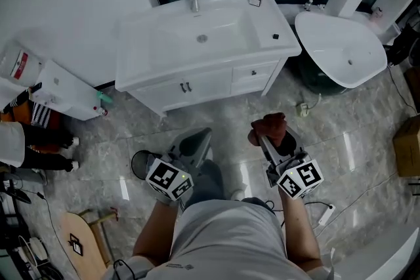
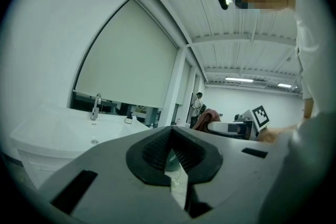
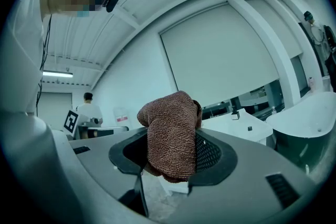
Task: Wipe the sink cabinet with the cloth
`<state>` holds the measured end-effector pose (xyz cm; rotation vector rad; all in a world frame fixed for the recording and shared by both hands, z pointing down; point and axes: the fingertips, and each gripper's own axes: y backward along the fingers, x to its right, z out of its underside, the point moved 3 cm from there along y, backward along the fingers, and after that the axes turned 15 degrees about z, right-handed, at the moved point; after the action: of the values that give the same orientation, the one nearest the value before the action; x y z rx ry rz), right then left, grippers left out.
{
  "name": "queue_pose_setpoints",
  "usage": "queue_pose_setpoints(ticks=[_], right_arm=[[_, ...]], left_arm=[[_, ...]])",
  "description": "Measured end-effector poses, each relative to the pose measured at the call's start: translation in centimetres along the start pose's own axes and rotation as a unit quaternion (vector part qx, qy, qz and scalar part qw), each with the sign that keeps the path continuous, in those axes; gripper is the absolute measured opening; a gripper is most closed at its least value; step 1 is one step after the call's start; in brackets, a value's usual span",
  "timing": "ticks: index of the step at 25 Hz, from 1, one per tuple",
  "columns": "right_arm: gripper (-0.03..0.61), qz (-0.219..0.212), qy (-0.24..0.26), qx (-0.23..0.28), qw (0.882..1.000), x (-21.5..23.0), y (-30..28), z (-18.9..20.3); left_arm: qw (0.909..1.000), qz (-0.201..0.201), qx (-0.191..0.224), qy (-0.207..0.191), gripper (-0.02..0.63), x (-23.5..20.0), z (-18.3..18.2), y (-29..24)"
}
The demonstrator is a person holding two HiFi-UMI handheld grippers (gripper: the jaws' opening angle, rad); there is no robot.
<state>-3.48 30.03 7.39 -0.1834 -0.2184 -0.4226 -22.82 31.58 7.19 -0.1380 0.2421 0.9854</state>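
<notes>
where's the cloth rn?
The brown cloth is clamped in the jaws of the right gripper, right of centre in the head view. It is held over the floor in front of the white sink cabinet, not touching it.

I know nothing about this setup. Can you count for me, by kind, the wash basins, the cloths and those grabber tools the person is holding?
White basins: 2, one in the sink cabinet, one free-standing basin beside it.
Hand-held grippers: 2, the left hand-held gripper and the right hand-held gripper.
Brown cloth: 1, clamped in the right one.
Total: 5
</notes>
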Motion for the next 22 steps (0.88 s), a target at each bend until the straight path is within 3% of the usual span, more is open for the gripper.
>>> queue_pose_setpoints(ticks=[11, 22], right_arm=[[0.206, 0.023, -0.005, -0.037, 0.999, -0.7, -12.9, 0.0], [0.206, 0.077, -0.020, -0.048, 0.996, -0.3, -21.9, 0.2]], left_arm=[[0.9994, 0.026, -0.006, 0.024, 0.011, -12.8, -2.0, -2.1], [0.9965, 0.070, -0.028, 0.037, 0.011, -22.2, -2.7, -3.8]])
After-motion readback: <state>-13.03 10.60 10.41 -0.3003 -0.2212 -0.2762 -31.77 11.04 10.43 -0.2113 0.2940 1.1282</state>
